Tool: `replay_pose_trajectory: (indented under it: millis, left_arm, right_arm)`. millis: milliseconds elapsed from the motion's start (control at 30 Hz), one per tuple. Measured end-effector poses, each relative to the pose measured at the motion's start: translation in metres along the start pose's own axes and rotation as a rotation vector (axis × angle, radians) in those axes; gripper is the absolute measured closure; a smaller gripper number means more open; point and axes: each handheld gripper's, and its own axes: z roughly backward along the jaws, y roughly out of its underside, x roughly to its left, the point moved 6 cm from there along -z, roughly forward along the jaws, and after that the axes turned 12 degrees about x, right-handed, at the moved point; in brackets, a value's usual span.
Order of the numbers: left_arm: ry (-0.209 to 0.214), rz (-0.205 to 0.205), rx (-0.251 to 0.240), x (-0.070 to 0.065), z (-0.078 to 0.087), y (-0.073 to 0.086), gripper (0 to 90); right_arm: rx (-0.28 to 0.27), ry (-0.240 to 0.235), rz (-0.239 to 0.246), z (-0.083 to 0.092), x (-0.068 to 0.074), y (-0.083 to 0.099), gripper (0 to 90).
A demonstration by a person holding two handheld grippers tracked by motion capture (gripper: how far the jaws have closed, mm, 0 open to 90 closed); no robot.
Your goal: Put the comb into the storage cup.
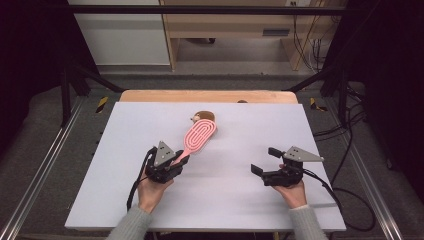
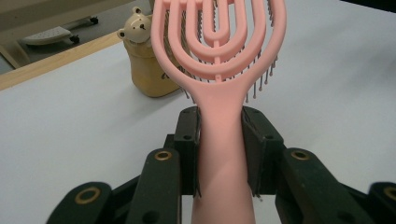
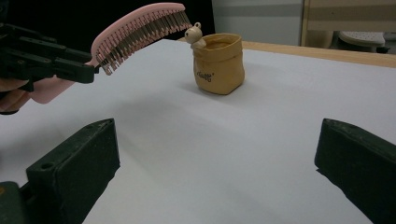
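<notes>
Gripping a pink hairbrush (image 2: 219, 70) by its handle, left gripper (image 1: 172, 167) raised near the bear pot (image 3: 219, 63), bristles down, right gripper (image 1: 263, 162) spread, well apart from pot, white table (image 1: 240, 200).

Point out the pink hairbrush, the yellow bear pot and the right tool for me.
pink hairbrush (image 2: 219, 135), left gripper view, on its handle between the jaws.
yellow bear pot (image 3: 218, 70), right gripper view, on its front wall.
right tool (image 1: 266, 161), high view, midway between its open jaw tips.
</notes>
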Motion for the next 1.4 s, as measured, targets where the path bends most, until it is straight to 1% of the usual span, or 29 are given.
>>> replay_pose_trajectory:
  millis: [100,300,533,733,800,867,933,1033,1133,1267,1400]
  left_arm:
    - [-0.001,-0.004,0.001,-0.001,0.0,0.0,69.2]
    - [-0.005,-0.005,-0.002,-0.004,0.0,-0.001,69.1]
    - [-0.011,-0.001,-0.008,-0.007,0.001,-0.004,69.2]
    - [-0.023,-0.005,-0.029,-0.008,0.006,-0.01,69.1]
    - [-0.024,-0.007,-0.034,-0.009,0.007,-0.012,69.2]
    - [-0.022,0.001,-0.044,-0.01,0.008,-0.015,69.2]
    - [-0.02,0.001,-0.049,-0.012,0.007,-0.017,69.1]
    - [-0.03,-0.009,-0.052,-0.017,0.005,-0.018,69.2]
    - [-0.019,-0.003,-0.059,-0.022,0.002,-0.018,69.2]
    - [-0.028,-0.007,-0.066,-0.028,-0.002,-0.017,69.1]
    - [-0.02,0.007,-0.079,-0.032,-0.005,-0.015,69.2]
  right_arm:
    - [-0.004,-0.003,0.0,-0.001,0.002,-0.002,0.4]
    - [-0.023,-0.01,-0.018,-0.002,0.005,-0.006,0.3]
    - [-0.013,-0.012,-0.019,-0.007,0.01,-0.01,0.3]
    - [-0.019,-0.021,-0.024,-0.013,0.014,-0.016,0.3]
    - [-0.011,-0.021,-0.024,-0.015,0.015,-0.017,0.3]
    - [-0.012,-0.024,-0.025,-0.016,0.017,-0.018,0.4]
    - [-0.016,-0.026,-0.026,-0.017,0.019,-0.021,0.4]
    - [-0.019,-0.025,-0.026,-0.017,0.02,-0.024,0.3]
    - [-0.022,-0.026,-0.031,-0.018,0.022,-0.027,0.3]
    - [-0.026,-0.028,-0.042,-0.02,0.023,-0.03,0.3]
    - [-0.027,-0.034,-0.056,-0.023,0.025,-0.033,0.4]
